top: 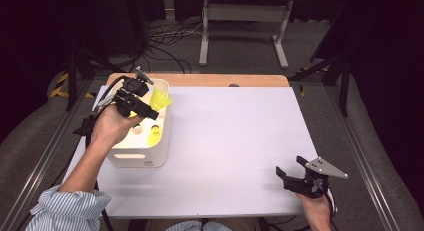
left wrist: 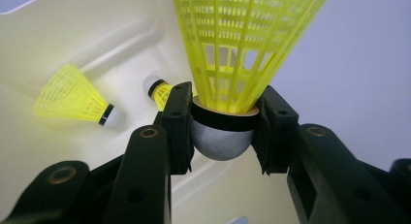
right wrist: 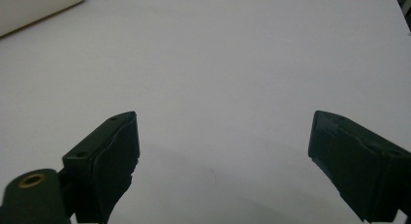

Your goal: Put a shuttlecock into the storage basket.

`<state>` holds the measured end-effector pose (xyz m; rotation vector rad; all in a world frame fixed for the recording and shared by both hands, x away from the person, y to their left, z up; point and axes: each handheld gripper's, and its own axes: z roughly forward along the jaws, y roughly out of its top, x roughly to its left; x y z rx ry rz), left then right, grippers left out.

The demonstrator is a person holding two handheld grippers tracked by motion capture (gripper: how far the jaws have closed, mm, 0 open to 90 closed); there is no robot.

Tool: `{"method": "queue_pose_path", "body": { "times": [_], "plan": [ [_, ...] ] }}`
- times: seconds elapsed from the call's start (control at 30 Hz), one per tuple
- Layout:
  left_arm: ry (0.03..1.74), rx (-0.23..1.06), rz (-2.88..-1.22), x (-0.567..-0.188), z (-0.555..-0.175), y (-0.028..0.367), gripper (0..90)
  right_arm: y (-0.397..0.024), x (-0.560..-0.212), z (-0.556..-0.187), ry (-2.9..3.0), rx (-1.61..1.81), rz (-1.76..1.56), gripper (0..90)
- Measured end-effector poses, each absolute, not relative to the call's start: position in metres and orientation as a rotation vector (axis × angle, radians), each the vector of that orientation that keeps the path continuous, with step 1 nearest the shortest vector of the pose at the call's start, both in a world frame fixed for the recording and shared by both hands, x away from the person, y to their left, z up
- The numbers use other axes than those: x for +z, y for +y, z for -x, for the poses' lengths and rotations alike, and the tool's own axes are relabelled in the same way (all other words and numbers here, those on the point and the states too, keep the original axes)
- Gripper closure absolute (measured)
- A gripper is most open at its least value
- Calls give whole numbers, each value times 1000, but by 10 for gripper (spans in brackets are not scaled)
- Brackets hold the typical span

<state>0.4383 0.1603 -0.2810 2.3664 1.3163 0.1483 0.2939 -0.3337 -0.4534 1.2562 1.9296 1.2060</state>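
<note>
L tool (top: 154,109) upper left of high view, over the white bin (top: 162,141) at the worktop's (top: 235,141) left edge. It's pinching a yellow shuttlecock (left wrist: 228,64) by the grey cork base, pads on both sides of the black band, skirt pointing away from the tool. In the left gripper view the shuttlecock sits center-top of frame, above the bin interior. 2 more shuttlecocks (left wrist: 77,100) lie on the bin floor, mid-left of that frame, one partly hidden behind the L jaw. R tool (top: 291,167) lower right of high view, resting just above the white worktop, jaws spread wide, nothing btwn them. R hand (top: 316,206) at bottom edge.
</note>
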Motion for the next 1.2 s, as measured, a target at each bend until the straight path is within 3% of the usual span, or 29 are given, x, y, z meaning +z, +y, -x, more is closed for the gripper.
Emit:
{"method": "queue_pose_path", "body": {
  "times": [1.2],
  "plan": [
    [1477, 113, -2312, -323, -461, 180, 637, -334, -453, -294, 1928, 1209, -1255, 121]
  ]
}}
